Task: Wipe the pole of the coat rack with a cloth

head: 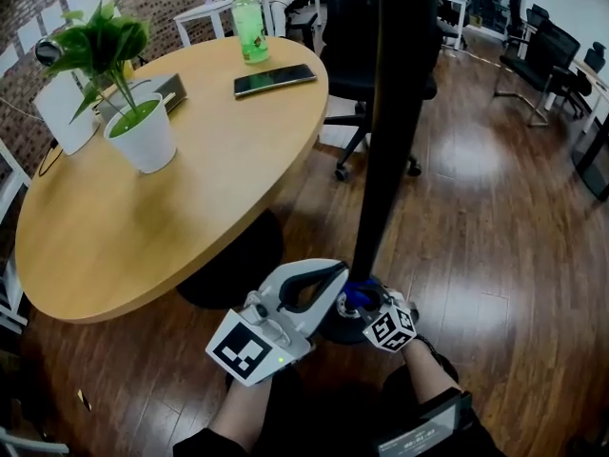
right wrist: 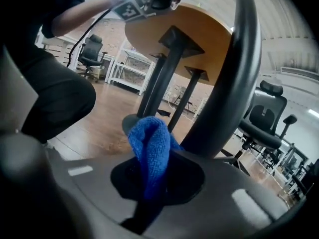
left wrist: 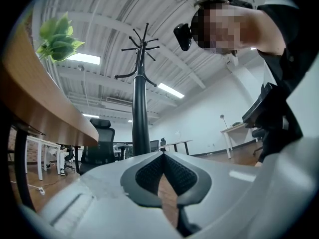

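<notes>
A wooden floor [head: 495, 217] fills most of the head view. On it stands a round wooden table [head: 209, 169], and just to the right of that is the black pole [head: 392, 122] of the coat rack. A black office chair [head: 352, 55] is behind the pole. On the table are a white plant pot [head: 145, 136], a green bottle [head: 250, 27] and a phone [head: 274, 79].

Both forearms reach forward from the lower edge, low down at the foot of the pole. The left gripper [head: 328, 276] is tilted up and to the right, with its tips just beside the pole. In its own view the left gripper [left wrist: 162, 156] looks up the coat rack [left wrist: 140, 108] to the hooks. Its jaws meet at the tips and there is nothing between them.

The right gripper [head: 366, 305] is just behind the left one, down at the pole's foot. In the head view little more than its marker cube shows, along with a bit of the blue cloth [head: 356, 298]. In its own view the right gripper [right wrist: 157, 173] has its jaws clamped on the cloth [right wrist: 152, 148]. A fold of cloth stands up out of the jaws, against the near side of the pole [right wrist: 234, 83].

The two grippers hide the base of the pole in the head view, and its top is cut off at the upper edge. How firmly the cloth presses on the pole cannot be told.
</notes>
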The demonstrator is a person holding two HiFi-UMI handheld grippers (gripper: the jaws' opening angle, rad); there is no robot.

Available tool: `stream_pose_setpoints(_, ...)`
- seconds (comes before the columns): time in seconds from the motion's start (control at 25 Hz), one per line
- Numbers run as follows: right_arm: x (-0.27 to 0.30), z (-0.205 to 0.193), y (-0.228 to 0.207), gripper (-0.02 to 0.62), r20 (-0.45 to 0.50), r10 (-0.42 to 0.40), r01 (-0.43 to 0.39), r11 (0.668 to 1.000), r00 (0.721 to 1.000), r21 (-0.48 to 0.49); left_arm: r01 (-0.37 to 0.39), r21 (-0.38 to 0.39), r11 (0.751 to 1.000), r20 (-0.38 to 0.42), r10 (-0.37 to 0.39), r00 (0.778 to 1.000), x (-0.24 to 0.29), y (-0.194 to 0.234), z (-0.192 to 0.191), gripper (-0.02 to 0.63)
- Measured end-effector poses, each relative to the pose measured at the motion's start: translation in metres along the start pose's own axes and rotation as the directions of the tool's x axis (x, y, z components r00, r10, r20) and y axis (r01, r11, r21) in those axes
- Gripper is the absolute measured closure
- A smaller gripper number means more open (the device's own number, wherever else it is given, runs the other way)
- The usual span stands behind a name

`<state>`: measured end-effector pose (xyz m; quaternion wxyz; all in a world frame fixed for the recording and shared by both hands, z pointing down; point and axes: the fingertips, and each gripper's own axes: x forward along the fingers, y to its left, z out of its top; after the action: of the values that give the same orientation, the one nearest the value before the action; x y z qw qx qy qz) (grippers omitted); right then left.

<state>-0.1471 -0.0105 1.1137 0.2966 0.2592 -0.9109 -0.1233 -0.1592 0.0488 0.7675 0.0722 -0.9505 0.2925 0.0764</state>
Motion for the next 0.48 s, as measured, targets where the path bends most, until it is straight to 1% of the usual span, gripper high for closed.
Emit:
stream_pose_setpoints(0.12, -0.012, 0.021, -0.012, 0.574, 0.034, -0.015, 0.016, 1.000, 0.999, -0.015, -0.009, 0.003, 1.000, 0.004, 0.009, 1.000, -0.003, 0.002, 0.001, 0.612)
stream_pose_setpoints(0.24, -0.042, 0.071, -0.034, 0.574, 0.143, -0.074, 0.078, 0.997, 0.987, -0.026, -0.016, 0.007, 1.000, 0.000, 0.016, 1.000, -0.005, 0.000, 0.002, 0.612)
stream_pose_setpoints(0.32, -0.069, 0.114, -0.056, 0.574, 0.227, -0.128, 0.139, 0.990, 0.965, -0.034, -0.018, 0.015, 1.000, 0.003, 0.018, 1.000, -0.006, 0.001, 0.005, 0.612)
stream_pose_setpoints(0.48, -0.128, 0.202, -0.103, 0.574, 0.356, -0.200, 0.253, 0.961, 0.913, -0.108, -0.022, 0.033, 0.999, 0.026, 0.021, 0.999, -0.007, 0.001, 0.017, 0.612)
